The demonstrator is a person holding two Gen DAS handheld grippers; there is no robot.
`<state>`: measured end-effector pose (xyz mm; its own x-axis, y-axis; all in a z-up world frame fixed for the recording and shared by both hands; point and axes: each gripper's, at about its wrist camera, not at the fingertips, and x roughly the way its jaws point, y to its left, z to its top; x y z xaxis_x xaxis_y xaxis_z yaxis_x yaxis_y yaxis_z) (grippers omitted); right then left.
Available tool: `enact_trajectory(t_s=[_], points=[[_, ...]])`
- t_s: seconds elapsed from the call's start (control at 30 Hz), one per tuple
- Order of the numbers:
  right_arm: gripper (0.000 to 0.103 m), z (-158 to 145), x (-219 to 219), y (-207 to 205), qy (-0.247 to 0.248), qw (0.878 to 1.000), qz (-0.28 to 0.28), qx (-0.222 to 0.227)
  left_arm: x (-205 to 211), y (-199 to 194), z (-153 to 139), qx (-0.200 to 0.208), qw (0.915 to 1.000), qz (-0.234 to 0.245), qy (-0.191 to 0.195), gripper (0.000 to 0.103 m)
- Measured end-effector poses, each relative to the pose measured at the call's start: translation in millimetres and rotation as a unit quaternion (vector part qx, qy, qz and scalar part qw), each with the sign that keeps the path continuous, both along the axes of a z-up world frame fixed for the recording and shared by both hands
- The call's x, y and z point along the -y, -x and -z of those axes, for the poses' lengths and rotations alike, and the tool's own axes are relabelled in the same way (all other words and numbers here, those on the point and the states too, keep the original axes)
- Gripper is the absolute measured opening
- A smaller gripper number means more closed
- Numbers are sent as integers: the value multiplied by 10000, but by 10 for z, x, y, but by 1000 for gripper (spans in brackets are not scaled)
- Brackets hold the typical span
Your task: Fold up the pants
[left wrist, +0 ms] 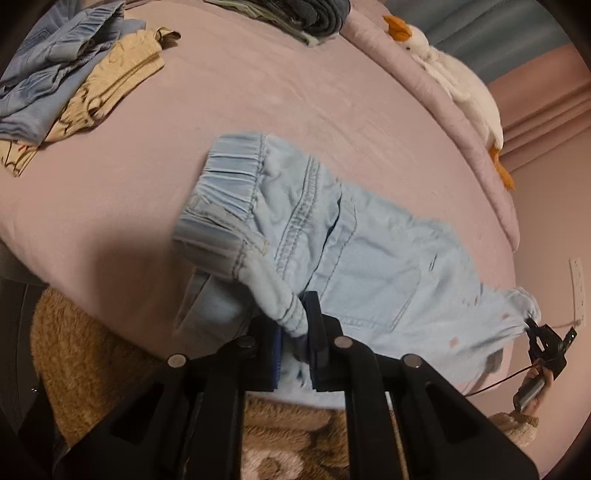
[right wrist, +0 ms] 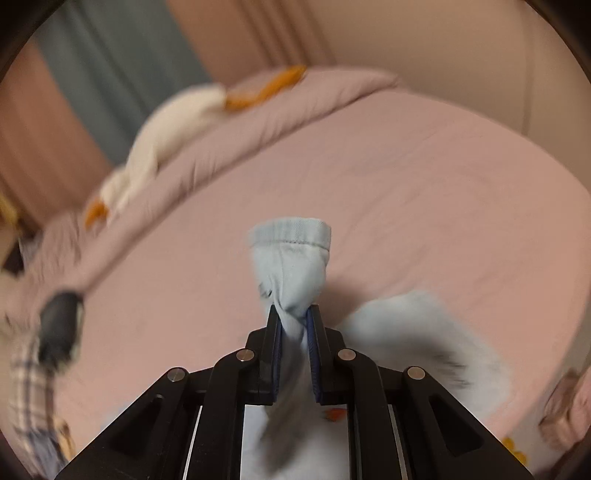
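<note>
Seemingly mid-fold, the pants lie on the pink bed, waistband toward the far side and legs running toward the near edge. Seen from the left wrist, the left hand-held gripper is pinching a bunched hem at the edge nearest the camera, while the right hand-held gripper nips another hem well off to the pants' right; holding both leg ends this way probably lets the person lift them together and carry them over toward the waistband. Beyond the pants, toward the far left, sits a heap of blue and tan clothes; farther back lies a dark folded stack, and a white plush goose rests along the bed's far right rim, against pink walls and a grey curtain. From the right wrist, blurred by motion, the right hand-held gripper is clamped on a hem that stands up above the jaws, with more of the pants trailing just right over the bed.
</note>
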<state>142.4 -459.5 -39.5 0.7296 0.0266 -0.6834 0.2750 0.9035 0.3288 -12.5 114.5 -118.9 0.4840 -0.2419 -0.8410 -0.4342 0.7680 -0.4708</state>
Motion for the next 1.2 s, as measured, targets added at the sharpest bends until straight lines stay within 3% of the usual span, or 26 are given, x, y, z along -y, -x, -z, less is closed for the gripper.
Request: enact_trajectory(t_s=[0.1,0.23,0.3,0.37,0.43,0.57,0.73,0.77,0.8,0.87,0.9,1.0,1.1,1.2], points=[[14,334,346,214,-356,9980,379,-353,0,67,138,-157,9998,96,-73,16],[15,809,508,375,-448,9912,544,-1118,-27,47,159,-187,9998,105,-61,16],[29,744,591,489,-592,9919,637,-930,-18,16,138,-224,9995,155,-129,16],[34,580,687,670,-414,9925,947,-650,4,-26,135,-227,9994,165,-187,16],[34,487,825,797,-373,9895,1251,-623,12,-30,130,-234,9994,162,-215,16],[34,615,1142,943,-943,9800,1565,-785,14,-39,147,-295,9993,147,-182,16],[34,922,1096,809,-1819,9715,1247,-867,10,-45,159,-314,9994,110,-135,16],[26,953,1083,783,-1903,9711,1201,-792,10,-47,160,-306,9994,114,-133,16],[14,937,1071,756,-1902,9717,1200,-722,6,-39,157,-293,9994,127,-135,16],[12,746,1025,738,-1534,9793,1198,-560,0,-29,155,-262,9995,139,-135,16],[6,562,943,748,-1038,9870,1171,-359,-1,-19,151,-254,9995,136,-144,16],[6,336,801,682,-427,9940,992,-189,18,-4,149,-248,9994,120,-216,16],[6,493,815,568,179,9888,1285,-738,32,7,145,-248,9993,123,-243,16],[7,681,977,603,-112,9808,1607,-1102,19,11,138,-248,9994,129,-204,17]])
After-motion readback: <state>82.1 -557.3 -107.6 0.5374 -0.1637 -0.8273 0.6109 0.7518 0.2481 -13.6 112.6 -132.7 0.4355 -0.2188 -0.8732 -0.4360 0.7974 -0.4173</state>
